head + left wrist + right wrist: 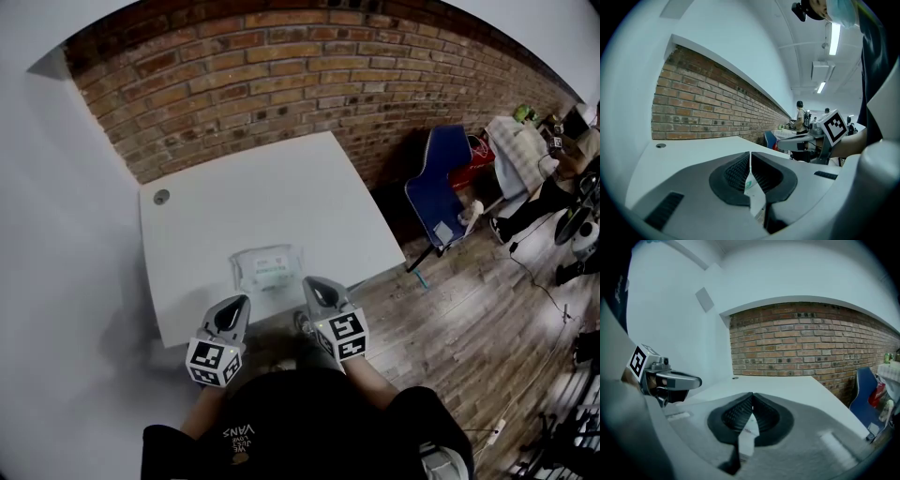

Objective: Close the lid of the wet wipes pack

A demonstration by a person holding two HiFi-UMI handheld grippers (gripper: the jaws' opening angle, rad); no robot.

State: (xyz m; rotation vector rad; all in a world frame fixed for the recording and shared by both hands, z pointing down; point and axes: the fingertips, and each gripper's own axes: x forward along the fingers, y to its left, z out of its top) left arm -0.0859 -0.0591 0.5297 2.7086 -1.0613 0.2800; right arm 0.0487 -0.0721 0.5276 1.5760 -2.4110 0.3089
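Approach step, I judge: the wet wipes pack (268, 267) lies at the white table's (206, 216) 6 o'clock edge, with the left gripper (237, 305) at its 7 o'clock and the right gripper (312, 286) at its 4 o'clock, both closed on nothing; next, one tip must press down its lid, which is indistinct here.

Wet wipes pack (268, 267) near white table (206, 234) front edge — left gripper (240, 305), right gripper (311, 284) at its near corners.

Even, cool indoor light, strong fisheye.
Overhead, ceiling strip lights (833, 33) glow; brick wall (281, 75) bows at edges, corners vignette black.
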